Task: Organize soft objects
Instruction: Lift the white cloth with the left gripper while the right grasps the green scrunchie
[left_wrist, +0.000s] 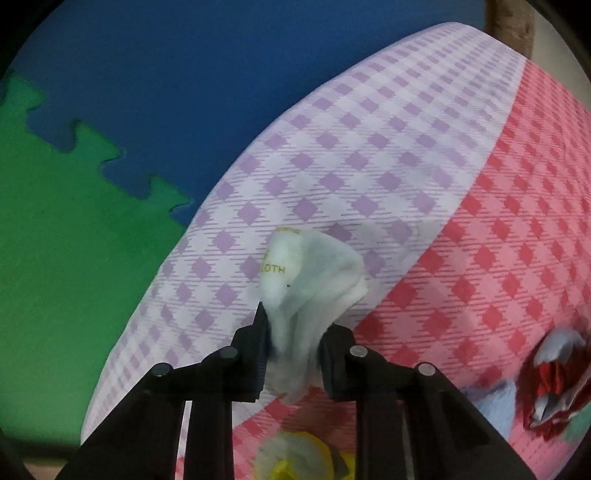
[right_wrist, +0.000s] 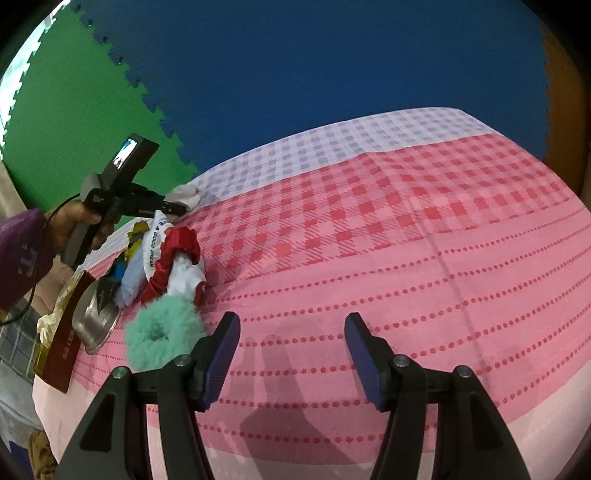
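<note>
Left hand-held gripper (left_wrist: 293, 332) grasping a white cloth (left_wrist: 312, 291) over the checked sheet (left_wrist: 369, 147).
Right wrist view: right hand-held gripper (right_wrist: 291, 332) released, nothing between; green scrunchie (right_wrist: 162, 338) just left of it, red scrunchie (right_wrist: 173, 258) beyond.

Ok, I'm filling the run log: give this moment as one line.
left gripper: shut on white cloth | right gripper: open, holding nothing | pile: on checked cover

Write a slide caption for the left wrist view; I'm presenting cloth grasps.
Left gripper shut on a white cloth over the purple-checked part of the tablecloth.
</note>
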